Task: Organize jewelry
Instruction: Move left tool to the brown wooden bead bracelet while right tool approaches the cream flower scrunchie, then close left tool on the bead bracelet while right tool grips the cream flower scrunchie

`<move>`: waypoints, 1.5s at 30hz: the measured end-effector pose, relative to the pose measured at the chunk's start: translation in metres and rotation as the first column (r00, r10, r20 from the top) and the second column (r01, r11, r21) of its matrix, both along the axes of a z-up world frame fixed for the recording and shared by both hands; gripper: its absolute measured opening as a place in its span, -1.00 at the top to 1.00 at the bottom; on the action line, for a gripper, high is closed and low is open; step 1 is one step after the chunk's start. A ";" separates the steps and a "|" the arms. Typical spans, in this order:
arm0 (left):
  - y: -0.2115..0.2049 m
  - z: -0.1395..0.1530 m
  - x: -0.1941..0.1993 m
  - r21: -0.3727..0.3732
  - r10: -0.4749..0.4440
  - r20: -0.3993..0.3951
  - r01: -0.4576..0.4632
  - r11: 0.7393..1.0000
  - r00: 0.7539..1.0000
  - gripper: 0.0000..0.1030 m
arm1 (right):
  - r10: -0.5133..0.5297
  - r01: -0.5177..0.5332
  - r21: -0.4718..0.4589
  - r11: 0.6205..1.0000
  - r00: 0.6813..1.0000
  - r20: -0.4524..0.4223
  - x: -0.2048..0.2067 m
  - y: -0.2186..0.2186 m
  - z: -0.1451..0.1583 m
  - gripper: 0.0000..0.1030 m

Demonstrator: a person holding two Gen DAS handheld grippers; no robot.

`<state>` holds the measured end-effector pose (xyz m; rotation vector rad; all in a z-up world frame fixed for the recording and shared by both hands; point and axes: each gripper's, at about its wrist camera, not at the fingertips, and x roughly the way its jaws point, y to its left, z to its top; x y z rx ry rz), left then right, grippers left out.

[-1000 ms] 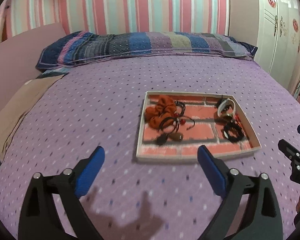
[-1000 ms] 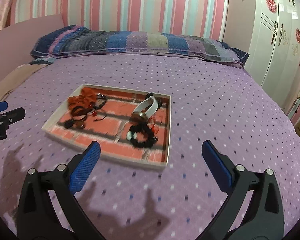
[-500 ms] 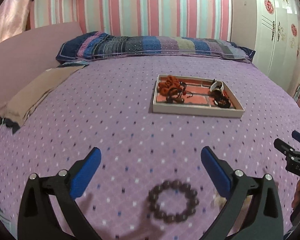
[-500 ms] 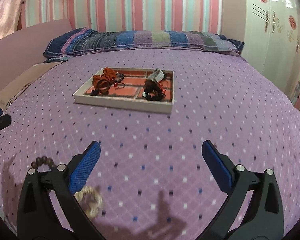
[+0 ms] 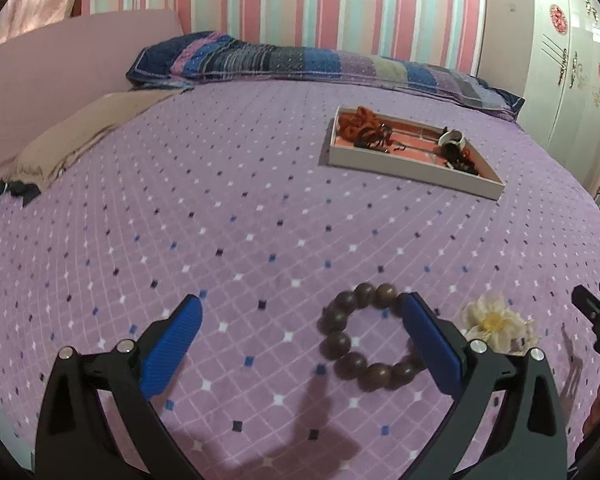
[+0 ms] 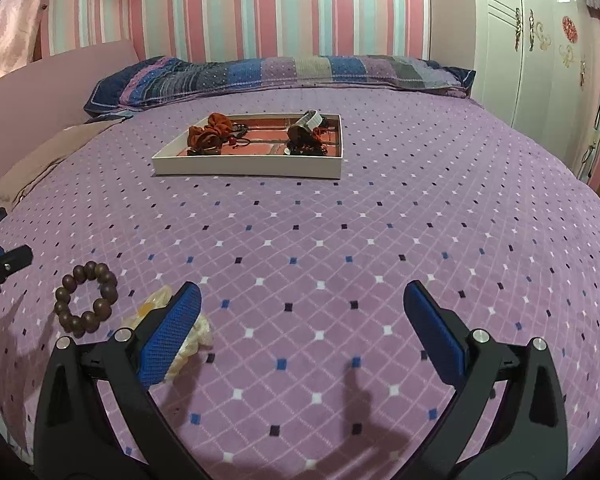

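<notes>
A bead bracelet point(image 5: 366, 336) lies on the bed point(image 5: 260, 208) near its front edge, with a fabric flower point(image 5: 494, 322) just to its right, apart from it. Well behind them, toward the pillow point(image 5: 320, 64), sits a tray point(image 5: 404, 166) holding a scrunchie point(image 5: 356, 122) at its left end and a bangle point(image 5: 452, 138) at its right.

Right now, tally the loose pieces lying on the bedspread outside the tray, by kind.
Brown bead bracelet: 1
Cream fabric flower piece: 1
Total: 2
Both lie near the grippers, apart from the tray; neither is gripped.
</notes>
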<state>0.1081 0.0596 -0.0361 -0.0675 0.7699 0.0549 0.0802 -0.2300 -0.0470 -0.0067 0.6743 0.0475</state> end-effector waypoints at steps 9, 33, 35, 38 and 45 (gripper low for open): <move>0.004 -0.013 -0.001 0.042 0.004 -0.009 -0.004 0.999 1.000 -0.90 | 0.031 -0.032 -0.035 0.999 0.999 -0.024 0.000 0.019 -0.019 -0.91; -0.007 -0.047 0.025 -0.036 -0.100 -0.077 0.097 0.995 0.992 -0.90 | 0.073 -0.078 -0.041 0.996 0.991 -0.111 0.013 0.040 -0.054 -0.75; -0.011 -0.049 0.028 -0.035 -0.107 -0.080 0.105 0.994 0.991 -0.90 | 0.086 -0.092 -0.039 0.995 0.987 -0.133 0.018 0.045 -0.059 -0.62; -0.014 -0.055 0.035 -0.055 -0.118 -0.101 0.113 0.992 0.988 -0.80 | 0.092 -0.098 -0.042 0.994 0.987 -0.130 0.020 0.049 -0.060 -0.43; -0.015 -0.060 0.039 -0.003 -0.094 -0.114 0.094 0.996 0.989 -0.13 | 0.121 -0.128 -0.053 0.990 0.985 -0.124 0.020 0.055 -0.061 0.33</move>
